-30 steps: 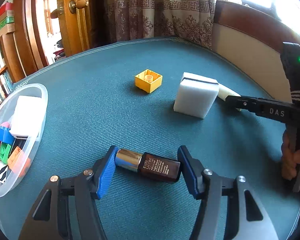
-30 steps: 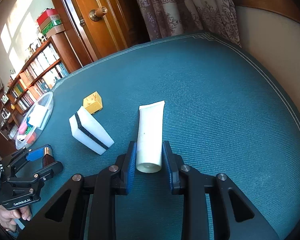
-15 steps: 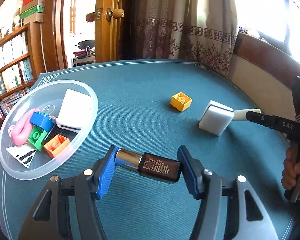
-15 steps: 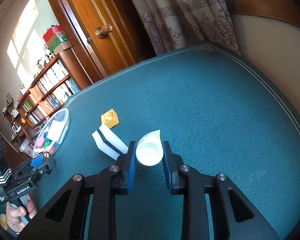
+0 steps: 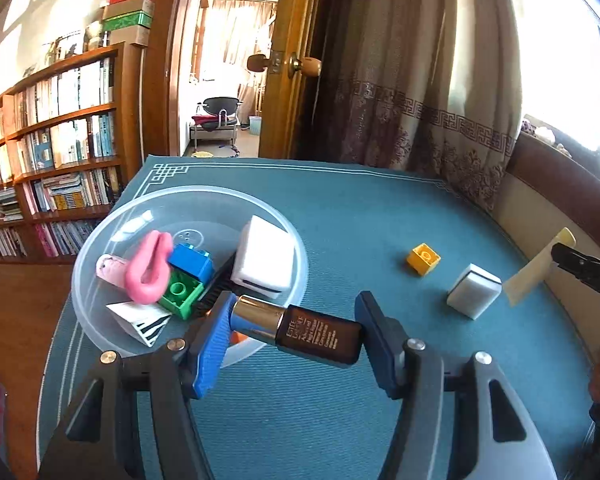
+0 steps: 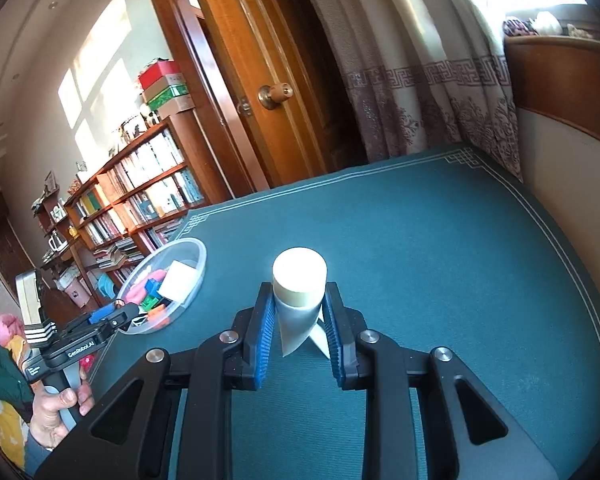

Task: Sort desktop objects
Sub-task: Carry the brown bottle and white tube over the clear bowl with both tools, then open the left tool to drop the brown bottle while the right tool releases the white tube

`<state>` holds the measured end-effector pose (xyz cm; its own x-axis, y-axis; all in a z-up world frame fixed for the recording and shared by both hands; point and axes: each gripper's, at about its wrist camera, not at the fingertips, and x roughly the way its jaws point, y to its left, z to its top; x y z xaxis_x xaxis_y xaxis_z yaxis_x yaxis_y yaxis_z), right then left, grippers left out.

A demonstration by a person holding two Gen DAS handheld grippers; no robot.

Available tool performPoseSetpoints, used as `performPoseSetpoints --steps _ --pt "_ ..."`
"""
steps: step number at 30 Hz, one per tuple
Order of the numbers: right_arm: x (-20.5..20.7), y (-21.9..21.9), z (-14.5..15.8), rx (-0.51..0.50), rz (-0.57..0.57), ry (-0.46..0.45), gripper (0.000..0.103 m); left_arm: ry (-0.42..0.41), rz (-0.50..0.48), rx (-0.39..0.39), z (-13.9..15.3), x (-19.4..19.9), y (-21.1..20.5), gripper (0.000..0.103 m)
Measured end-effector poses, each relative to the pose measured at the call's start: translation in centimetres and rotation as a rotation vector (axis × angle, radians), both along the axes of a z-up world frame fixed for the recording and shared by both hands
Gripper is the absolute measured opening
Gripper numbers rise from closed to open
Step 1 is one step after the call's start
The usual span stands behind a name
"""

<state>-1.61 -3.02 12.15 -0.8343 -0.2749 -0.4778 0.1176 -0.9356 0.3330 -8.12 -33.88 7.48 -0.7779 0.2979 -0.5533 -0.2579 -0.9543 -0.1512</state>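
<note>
Teal counter [image 5: 340, 216] before bookshelves and curtain. Your left tongs [image 5: 296, 330] clamp brown bottle [image 5: 300, 329] crosswise above near rim of clear bowl [image 5: 100, 248], at 9 o'clock. Your right tongs [image 6: 299, 312] grip white tube [image 6: 299, 280], cap up.

Teal tabletop [image 5: 340, 216] with a pale key-pattern border line.
Resting directly on it: a clear plastic bowl [image 5: 100, 248] at far left near the border's corner, a yellow toy brick [image 5: 423, 259] right of centre, and a white sponge block [image 5: 474, 290] with a dark stripe just right of and nearer than the brick, not touching it. Bare elsewhere, ribbed weave visible.
</note>
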Motion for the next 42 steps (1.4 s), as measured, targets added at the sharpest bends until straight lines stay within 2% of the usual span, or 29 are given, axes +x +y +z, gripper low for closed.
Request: performPoseSetpoints --steps 9,16,20,24,28,32,38,42 --pt "-3.7 -7.3 1.4 -0.010 0.132 0.002 0.026 -0.006 0.081 0.069 -0.7 -1.7 -3.5 0.066" --pt "-6.8 -12.1 1.2 -0.011 0.199 -0.018 0.026 -0.033 0.133 0.100 -1.4 -3.5 -5.2 0.066" --pt "-9.1 -14.5 0.9 -0.043 0.237 -0.047 0.026 -0.028 0.154 0.104 -1.3 -4.2 -5.8 0.066" --pt "-11.3 -16.8 0.4 -0.055 0.271 -0.067 0.026 -0.019 0.142 0.136 -1.9 -4.3 -6.6 0.066" --pt "-13.7 -18.7 -0.3 -0.054 0.296 -0.095 0.026 -0.024 0.142 0.110 -2.4 -4.5 -6.6 0.066" --pt "-15.7 -20.6 -1.1 -0.052 0.322 -0.115 0.026 -0.017 0.142 0.122 -2.5 -4.4 -6.7 0.066" --pt "-17.4 -24.3 -2.0 0.046 0.348 -0.112 0.027 -0.018 0.141 0.123 -2.8 -4.4 -6.5 0.066" --pt "-18.0 -25.7 -3.1 0.087 0.352 -0.115 0.027 -0.014 0.129 0.078 -3.0 -4.3 -5.8 0.066"
